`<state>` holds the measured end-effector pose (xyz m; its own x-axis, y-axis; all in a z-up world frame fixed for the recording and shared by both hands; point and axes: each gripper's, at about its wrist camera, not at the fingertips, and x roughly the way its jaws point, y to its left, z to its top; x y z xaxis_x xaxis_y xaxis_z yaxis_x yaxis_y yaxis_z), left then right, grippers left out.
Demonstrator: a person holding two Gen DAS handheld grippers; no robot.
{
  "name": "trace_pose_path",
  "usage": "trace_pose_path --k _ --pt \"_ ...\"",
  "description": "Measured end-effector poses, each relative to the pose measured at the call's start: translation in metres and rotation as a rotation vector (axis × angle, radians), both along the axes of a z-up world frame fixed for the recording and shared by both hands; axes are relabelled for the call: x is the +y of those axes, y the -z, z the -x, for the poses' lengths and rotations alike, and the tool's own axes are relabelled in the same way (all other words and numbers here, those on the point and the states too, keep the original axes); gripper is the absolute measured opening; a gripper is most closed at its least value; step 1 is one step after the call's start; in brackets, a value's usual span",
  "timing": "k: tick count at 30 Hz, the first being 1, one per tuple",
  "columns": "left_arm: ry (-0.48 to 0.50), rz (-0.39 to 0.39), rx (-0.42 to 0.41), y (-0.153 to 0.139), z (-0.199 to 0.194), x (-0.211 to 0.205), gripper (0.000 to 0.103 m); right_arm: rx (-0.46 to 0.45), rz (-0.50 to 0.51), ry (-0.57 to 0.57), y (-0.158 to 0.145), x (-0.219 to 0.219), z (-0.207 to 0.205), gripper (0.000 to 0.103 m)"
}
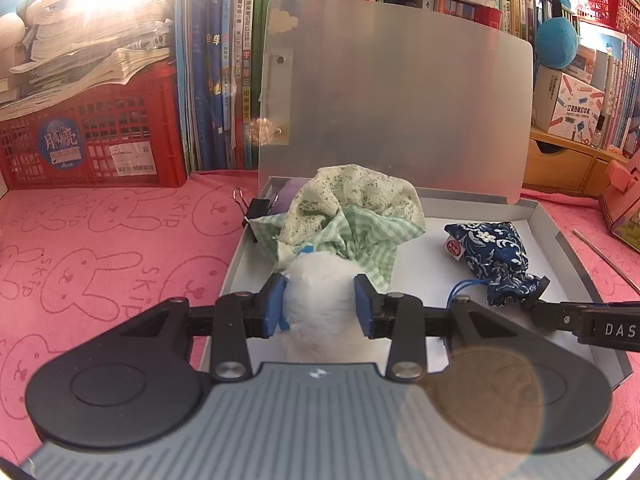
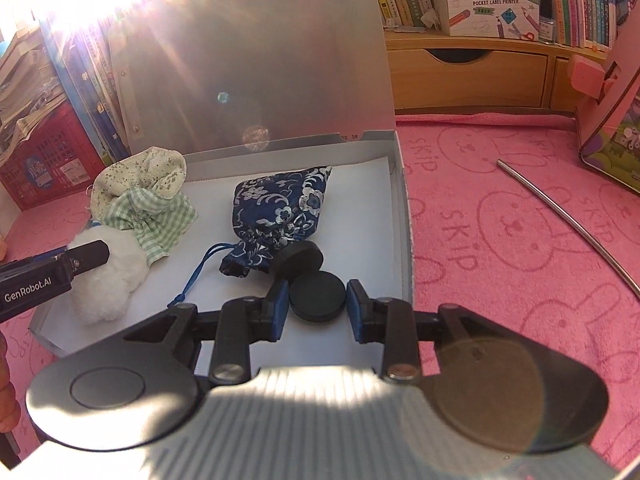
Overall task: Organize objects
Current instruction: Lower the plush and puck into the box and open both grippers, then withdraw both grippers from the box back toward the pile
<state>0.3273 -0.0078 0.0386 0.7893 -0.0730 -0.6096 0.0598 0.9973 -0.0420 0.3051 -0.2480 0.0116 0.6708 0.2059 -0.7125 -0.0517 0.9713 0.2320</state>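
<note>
An open grey box (image 1: pixel 560 248) with its lid raised lies on the pink cloth. My left gripper (image 1: pixel 320 306) is shut on a white fluffy toy (image 1: pixel 320 296) with a green checked cloth top (image 1: pixel 352 208), held low inside the box's left part. A dark blue floral drawstring pouch (image 1: pixel 496 252) lies in the box to the right. My right gripper (image 2: pixel 317 306) stands over the box's right front corner, with a black round disc (image 2: pixel 317 297) between its pads; a small gap shows on each side. A second black disc (image 2: pixel 299 261) leans on the pouch (image 2: pixel 280 208). The toy also shows in the right wrist view (image 2: pixel 108 276).
A black binder clip (image 1: pixel 256 210) sits on the box's left wall. A metal rod (image 2: pixel 568 224) lies on the pink cloth (image 2: pixel 500 240) to the right. A red crate (image 1: pixel 92 140), books and wooden drawers (image 2: pixel 468 76) stand behind.
</note>
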Motion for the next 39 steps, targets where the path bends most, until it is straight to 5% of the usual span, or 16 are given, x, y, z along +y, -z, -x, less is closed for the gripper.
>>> trace_pose_path --k 2,4,9,17,39 --pt "0.005 0.008 0.002 0.000 0.004 0.001 0.044 -0.011 -0.030 -0.003 -0.001 -0.002 0.004 0.039" --pt "0.009 0.017 -0.001 -0.001 0.007 0.002 0.049 -0.030 -0.044 -0.001 -0.004 -0.004 0.008 0.057" --pt "0.042 0.006 -0.020 -0.009 0.019 0.000 0.069 -0.055 -0.077 -0.009 -0.014 -0.008 0.014 0.061" --pt "0.155 -0.039 -0.071 -0.030 0.057 -0.008 0.081 -0.124 -0.054 -0.076 -0.034 -0.010 0.041 0.072" --pt "0.293 0.022 -0.130 -0.027 0.206 -0.004 0.085 -0.268 0.009 -0.285 -0.045 -0.004 0.173 0.087"
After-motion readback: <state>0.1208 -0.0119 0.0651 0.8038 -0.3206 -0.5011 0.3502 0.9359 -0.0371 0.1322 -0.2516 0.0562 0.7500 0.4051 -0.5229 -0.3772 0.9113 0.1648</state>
